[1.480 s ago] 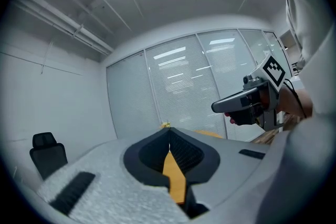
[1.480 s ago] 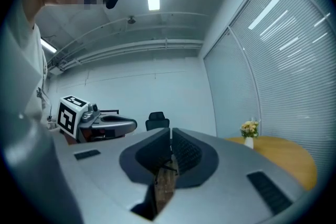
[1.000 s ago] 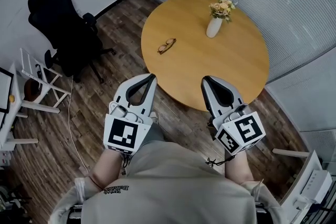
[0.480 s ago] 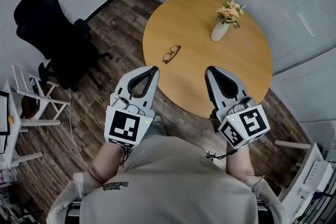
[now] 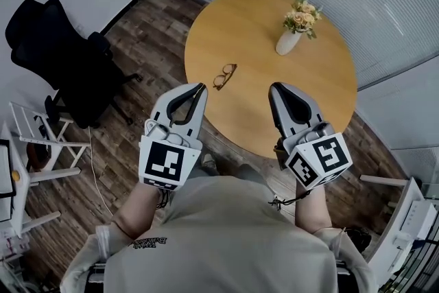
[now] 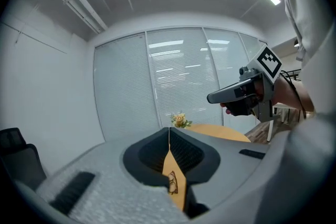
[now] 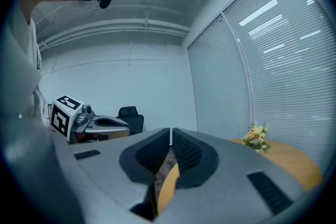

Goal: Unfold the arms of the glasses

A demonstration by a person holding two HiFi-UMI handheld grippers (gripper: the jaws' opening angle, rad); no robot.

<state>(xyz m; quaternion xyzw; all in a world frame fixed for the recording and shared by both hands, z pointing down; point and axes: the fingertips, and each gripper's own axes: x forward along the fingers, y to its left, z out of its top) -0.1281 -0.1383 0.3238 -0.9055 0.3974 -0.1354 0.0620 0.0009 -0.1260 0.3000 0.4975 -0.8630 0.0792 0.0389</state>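
1. At the far left a black office chair (image 5: 58, 55) stands on the wood floor, well apart from the round table (image 5: 302, 103).
2. The left gripper (image 5: 199, 87) hangs over the table's near edge. Its jaws are pressed tip to tip with nothing between them.
3. The glasses (image 5: 224, 76) lie flat on the left part of the table, just ahead of the left gripper and not touched by either one. They are too small here to tell how the arms sit. They are probably light, thin-framed and easily bent, with slick lenses, and likely to skate on the smooth wood. It seems best to pin the front frame at the bridge or rim with one gripper. The other can then swing each arm out by its end, gently, in line with the hinge.
4. The right gripper (image 5: 275, 88) hangs level with the left one, above the near rim. Its jaws are drawn together and it holds nothing.
5. Towards the far right a white vase of flowers (image 5: 289, 40) stands upright, well clear of the glasses.
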